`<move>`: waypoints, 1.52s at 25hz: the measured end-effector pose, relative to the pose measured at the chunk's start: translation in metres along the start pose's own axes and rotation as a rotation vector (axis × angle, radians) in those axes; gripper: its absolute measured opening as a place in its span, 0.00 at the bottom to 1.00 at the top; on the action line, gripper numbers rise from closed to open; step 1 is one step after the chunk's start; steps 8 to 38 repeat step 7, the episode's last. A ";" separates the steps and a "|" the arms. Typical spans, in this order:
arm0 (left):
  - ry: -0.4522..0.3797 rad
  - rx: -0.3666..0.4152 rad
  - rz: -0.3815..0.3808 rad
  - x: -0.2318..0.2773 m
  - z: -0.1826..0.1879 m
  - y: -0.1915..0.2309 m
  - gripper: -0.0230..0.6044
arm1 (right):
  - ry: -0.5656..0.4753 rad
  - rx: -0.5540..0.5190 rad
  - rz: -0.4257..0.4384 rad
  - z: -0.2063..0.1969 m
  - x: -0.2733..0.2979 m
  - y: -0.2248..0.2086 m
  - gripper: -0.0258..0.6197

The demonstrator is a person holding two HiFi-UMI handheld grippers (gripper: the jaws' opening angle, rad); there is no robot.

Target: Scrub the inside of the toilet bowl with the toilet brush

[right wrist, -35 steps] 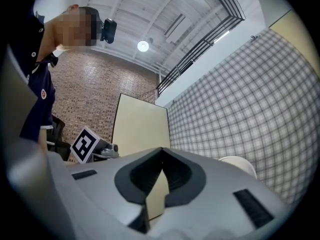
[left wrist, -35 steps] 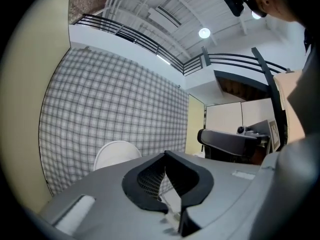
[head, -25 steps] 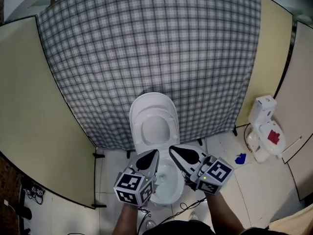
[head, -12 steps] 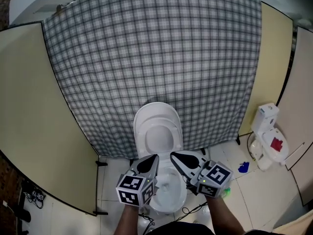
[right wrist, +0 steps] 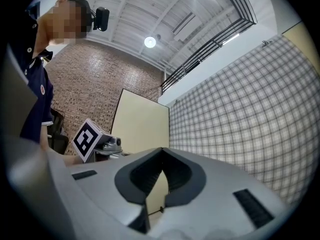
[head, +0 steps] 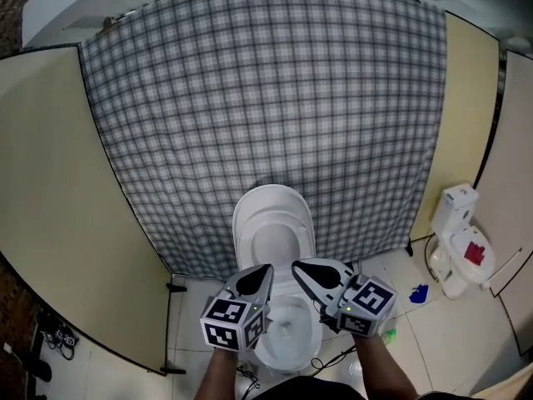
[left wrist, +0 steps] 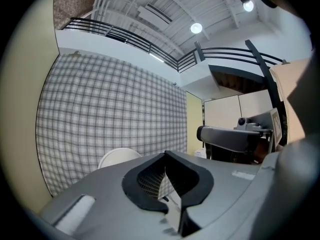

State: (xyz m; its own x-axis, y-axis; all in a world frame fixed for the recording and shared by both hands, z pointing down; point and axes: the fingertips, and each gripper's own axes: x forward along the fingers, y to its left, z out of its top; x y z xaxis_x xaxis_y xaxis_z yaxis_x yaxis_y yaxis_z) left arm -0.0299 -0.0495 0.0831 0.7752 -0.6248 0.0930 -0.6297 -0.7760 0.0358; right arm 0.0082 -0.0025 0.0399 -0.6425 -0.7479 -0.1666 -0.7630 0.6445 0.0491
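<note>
My left gripper and right gripper hover over the white ceramic toilet bowl, fingers pressed together, empty; fetching the brush likely comes next

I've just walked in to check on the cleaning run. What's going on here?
A person stands over the toilet bowl, whose lid is raised against a checked cloth. They hold the left hand-held gripper and the right hand-held gripper side by side above the bowl. Both are shut and hold nothing, so scrubbing has not begun.
</note>
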 end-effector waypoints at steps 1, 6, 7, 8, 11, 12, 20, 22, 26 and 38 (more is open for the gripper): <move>-0.008 0.002 -0.004 0.004 0.002 0.000 0.04 | 0.000 -0.008 -0.002 0.001 0.000 -0.003 0.04; -0.037 0.008 -0.014 0.012 0.006 0.003 0.04 | 0.010 -0.038 0.004 -0.004 0.004 -0.008 0.04; -0.039 0.009 -0.015 0.012 0.005 0.004 0.04 | 0.013 -0.043 0.007 -0.005 0.004 -0.007 0.04; -0.039 0.009 -0.015 0.012 0.005 0.004 0.04 | 0.013 -0.043 0.007 -0.005 0.004 -0.007 0.04; -0.039 0.009 -0.015 0.012 0.005 0.004 0.04 | 0.013 -0.043 0.007 -0.005 0.004 -0.007 0.04; -0.039 0.009 -0.015 0.012 0.005 0.004 0.04 | 0.013 -0.043 0.007 -0.005 0.004 -0.007 0.04; -0.039 0.009 -0.015 0.012 0.005 0.004 0.04 | 0.013 -0.043 0.007 -0.005 0.004 -0.007 0.04; -0.039 0.009 -0.015 0.012 0.005 0.004 0.04 | 0.013 -0.043 0.007 -0.005 0.004 -0.007 0.04; -0.039 0.009 -0.015 0.012 0.005 0.004 0.04 | 0.013 -0.043 0.007 -0.005 0.004 -0.007 0.04; -0.039 0.009 -0.015 0.012 0.005 0.004 0.04 | 0.013 -0.043 0.007 -0.005 0.004 -0.007 0.04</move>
